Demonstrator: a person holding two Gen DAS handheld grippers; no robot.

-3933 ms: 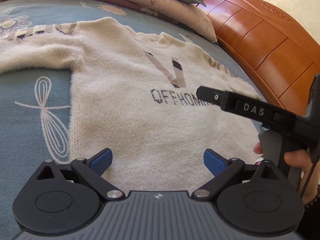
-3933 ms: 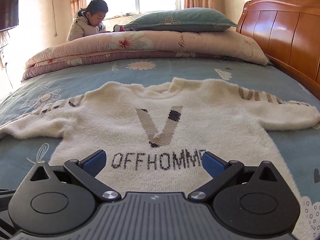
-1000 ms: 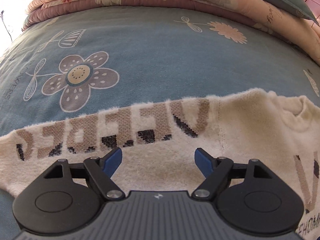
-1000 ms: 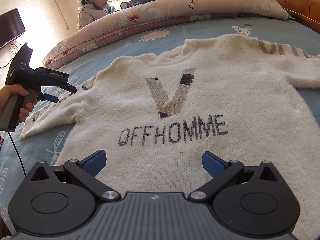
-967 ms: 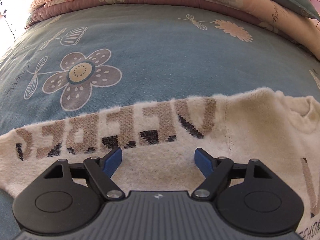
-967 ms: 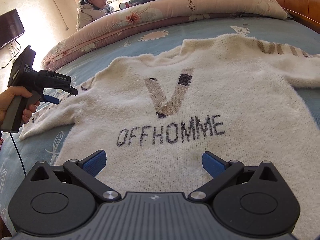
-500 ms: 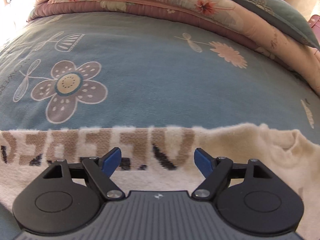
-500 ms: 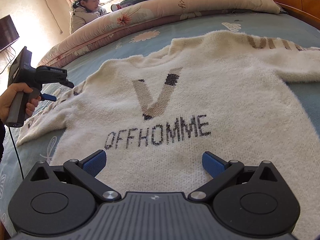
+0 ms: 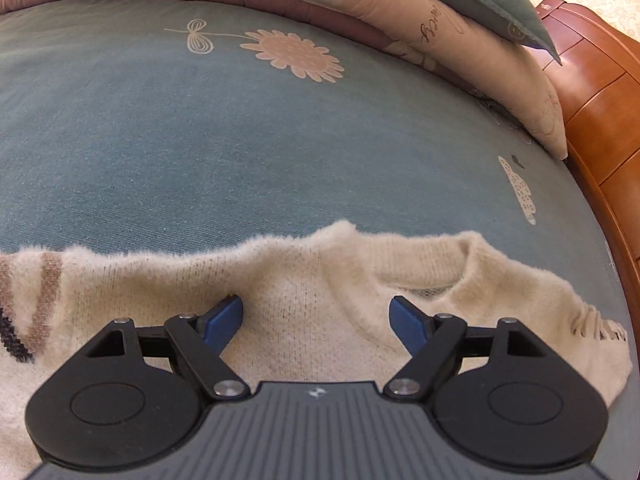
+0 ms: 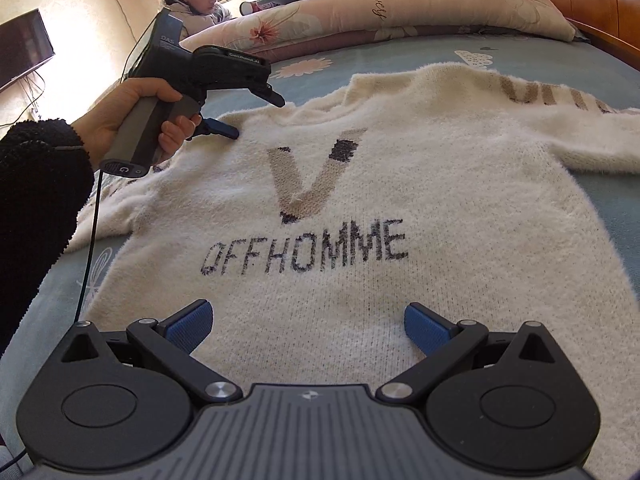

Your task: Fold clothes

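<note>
Left wrist cam: steep down-look, close over the sweater (image 9: 320, 292) collar, facing the bed's (image 9: 200, 120) far edge and headboard corner. Right wrist cam: shallower, near the hem at the bed's near edge, facing across it. Shared: collar, bedding, pillows. Left gripper (image 10: 256, 116) shows in the right view.

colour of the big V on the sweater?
Tan, with dark tips, on the cream sweater. Right wrist view shows the V best.
</note>
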